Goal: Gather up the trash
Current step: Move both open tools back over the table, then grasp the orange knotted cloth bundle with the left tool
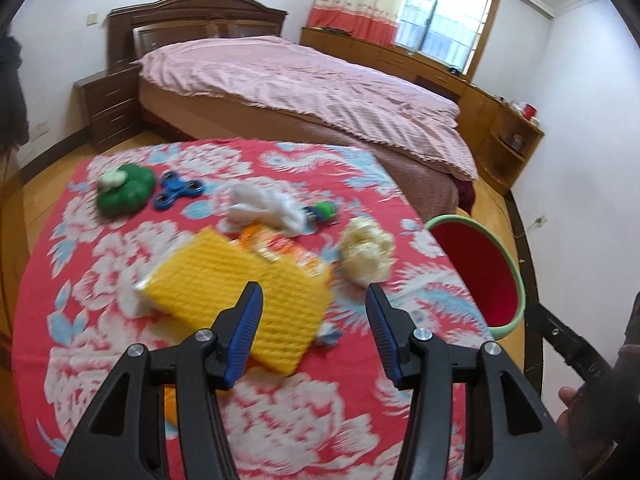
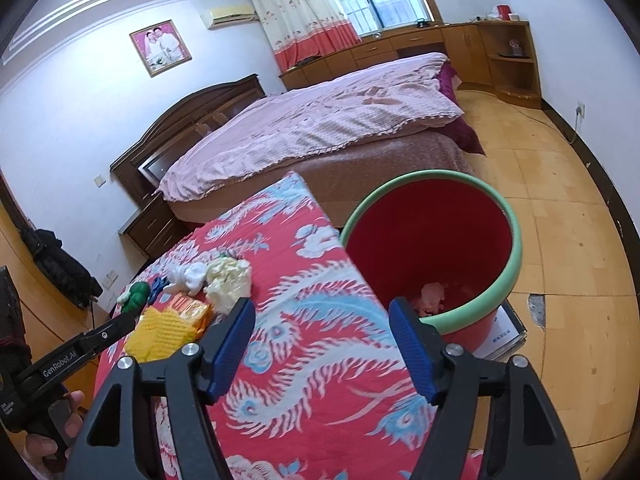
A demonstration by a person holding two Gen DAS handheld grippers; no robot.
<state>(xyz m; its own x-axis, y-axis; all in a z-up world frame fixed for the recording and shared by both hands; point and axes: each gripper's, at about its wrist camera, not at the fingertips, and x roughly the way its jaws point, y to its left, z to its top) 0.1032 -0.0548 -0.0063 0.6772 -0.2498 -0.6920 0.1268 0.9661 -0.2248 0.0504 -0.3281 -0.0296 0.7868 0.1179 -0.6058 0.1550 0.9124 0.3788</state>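
Your right tool hangs by the bin, jaws apart with nothing between them. A pinkish scrap lies on the bin's red floor, so that side looks finished with a drop and free for another fetch.

Your left tool is over the table, jaws likewise apart and empty, pointing down at the pile. This looks like the reach step: picking the next piece of trash.

What is left on the red flowered cloth: a yellow pack lies nearest the left tool, just under and ahead of its left finger. An orange wrapper lies partly tucked beneath the pack's far edge. A cream wad sits just ahead of the right finger, close to the table's bin-side edge. A white wad lies further back. A small blue-and-white scrap lies on the cloth between the fingers, beside the pack's corner. The green toy, the spinner and a small green-and-blue thing behind the white wad are probably not trash; leave them.

For the next move, the cream wad seems easiest: it stands free and soft. Bring the fingers either side of it and lower before closing, so you do not catch the cloth. The view is blurred, so settle first.
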